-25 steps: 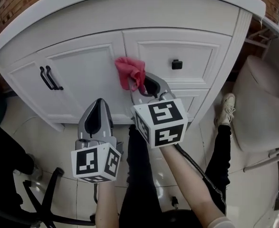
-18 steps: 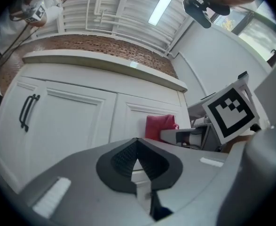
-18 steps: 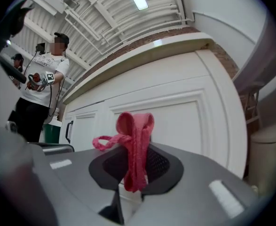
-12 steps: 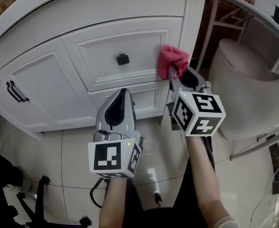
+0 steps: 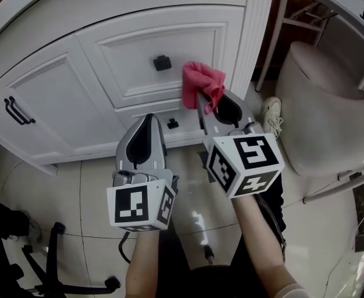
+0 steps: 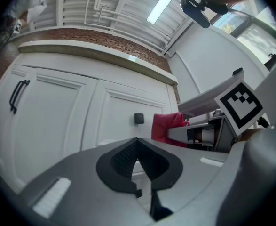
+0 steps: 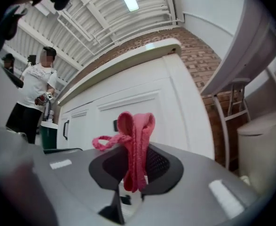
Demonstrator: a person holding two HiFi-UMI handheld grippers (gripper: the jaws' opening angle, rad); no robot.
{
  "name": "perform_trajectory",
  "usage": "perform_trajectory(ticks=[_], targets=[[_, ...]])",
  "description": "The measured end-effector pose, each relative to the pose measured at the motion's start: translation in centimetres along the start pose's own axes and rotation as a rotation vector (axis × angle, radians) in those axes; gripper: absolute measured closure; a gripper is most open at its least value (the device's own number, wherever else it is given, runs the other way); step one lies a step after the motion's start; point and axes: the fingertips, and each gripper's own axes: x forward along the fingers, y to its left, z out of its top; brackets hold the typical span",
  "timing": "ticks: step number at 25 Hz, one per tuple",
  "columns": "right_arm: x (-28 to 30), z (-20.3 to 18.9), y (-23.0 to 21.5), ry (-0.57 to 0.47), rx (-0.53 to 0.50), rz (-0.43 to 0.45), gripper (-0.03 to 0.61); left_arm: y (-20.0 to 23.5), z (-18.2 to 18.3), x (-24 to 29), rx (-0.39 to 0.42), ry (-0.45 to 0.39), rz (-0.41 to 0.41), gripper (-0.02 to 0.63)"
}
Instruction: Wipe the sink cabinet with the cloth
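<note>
Right tongs (image 5: 202, 102) clench a crumpled pink cloth (image 5: 201, 82) by the white cabinet (image 5: 57, 85); left tongs (image 5: 147, 118) closed, empty.

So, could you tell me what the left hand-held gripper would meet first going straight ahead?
Probably the white panelled cabinet drawer front, close to its square black knob; depth is unclear.

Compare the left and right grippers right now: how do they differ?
The right gripper is shut on the pink cloth; the left gripper is shut on nothing. The right gripper reaches further forward, bringing the cloth up to the drawer front just right of the black knob; the left gripper sits lower and further back from the sink cabinet. Both are grey, carry a marker cube and point at the cabinet.
</note>
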Motion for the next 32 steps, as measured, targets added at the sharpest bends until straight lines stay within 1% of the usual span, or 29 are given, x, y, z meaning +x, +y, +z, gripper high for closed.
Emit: perform_trajectory(ticks=[4,7,9,11,14,16,19,21,23,25,27,29,31,32], targets=[[4.5,-4.0,10.1,0.045,0.047,0.167,0.52,7.6,-0.6,-3.4,-0.002,0.034,0.116,0.6],[7.4,-6.3,16.3,0.069,0.041,0.261,0.52,12.7,-1.1,-5.6,0.005,0.051,0.196,0.601],[8.7,-7.5,18.5,0.084,0.02,0.29,0.52,14.6,-1.7,-6.4,-0.003,0.063,0.23,0.6],[9.3,-7.9,18.5,0.084,0.017,0.276,0.52,15.1,-2.2,-6.4,-0.003,0.074,0.235,0.6],[8.7,-7.6,15.3,0.059,0.024,0.218,0.52,13.6,-3.0,-5.1,-0.013,0.08,0.193,0.601],[7.2,-7.2,11.6,0.038,0.012,0.152,0.52,11.5,-4.0,-3.8,-0.037,0.084,0.152,0.6],[4.1,-6.4,3.8,0.008,-0.003,0.006,0.52,7.6,-5.8,-1.4,-0.072,0.093,0.09,0.6],[2.1,-6.0,-1.8,0.008,-0.006,-0.086,0.52,4.3,-6.9,0.2,-0.087,0.101,0.045,0.6],[0.1,-5.9,-6.7,0.017,-0.005,-0.165,0.52,0.8,-7.9,1.6,-0.098,0.11,-0.008,0.6],[-1.4,-6.0,-10.4,0.028,-0.021,-0.23,0.52,-2.2,-8.6,2.9,-0.107,0.11,-0.058,0.6],[-2.2,-6.2,-12.5,0.039,-0.029,-0.263,0.52,-4.2,-9.0,3.7,-0.116,0.104,-0.089,0.6],[-2.7,-6.3,-12.9,0.034,-0.014,-0.277,0.52,-4.9,-9.0,3.7,-0.111,0.102,-0.101,0.601],[-2.9,-6.2,-11.3,0.016,0.009,-0.266,0.52,-4.0,-9.1,3.1,-0.097,0.103,-0.09,0.6],[-2.8,-6.3,-9.7,0.007,0.021,-0.242,0.52,-3.0,-9.1,2.6,-0.093,0.106,-0.074,0.6]])
